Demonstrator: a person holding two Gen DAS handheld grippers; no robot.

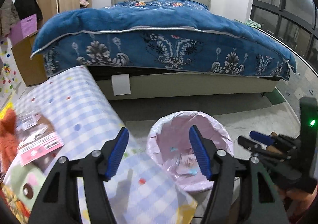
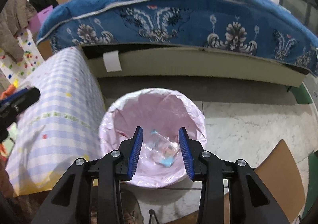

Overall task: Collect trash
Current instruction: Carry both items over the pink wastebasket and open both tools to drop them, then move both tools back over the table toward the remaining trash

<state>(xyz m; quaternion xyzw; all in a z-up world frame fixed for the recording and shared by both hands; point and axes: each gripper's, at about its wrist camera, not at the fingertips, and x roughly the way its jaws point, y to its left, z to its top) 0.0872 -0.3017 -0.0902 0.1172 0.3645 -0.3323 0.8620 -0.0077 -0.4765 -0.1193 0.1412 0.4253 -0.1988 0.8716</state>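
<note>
The right tongs [image 2: 160, 151] hang over the pink-lined trash bin [image 2: 198, 116] on the floor beside the bed [image 2: 178, 25], their blue pads apart with nothing pinched between them; clear and blue wrapper scraps [image 2: 165, 152] lie at the bottom of the liner, directly below the gap. The left tongs [image 1: 159, 154] stand wider, also empty, straddling the edge of the checked cloth on the desk [image 1: 83, 108] and the near rim of the bin. More trash seems to wait on the desk: a pink and brown packet [image 1: 37, 136] lies flat near an orange plush toy [image 1: 7, 134]. The drop looks complete, so the step in hand is likely returning for the next piece. To do that well, the left tongs should swing toward the packet with pads kept wide, come down at its free edge, slip one pad under the rim, and close firmly on the thin flat sheet before lifting it clear
</note>
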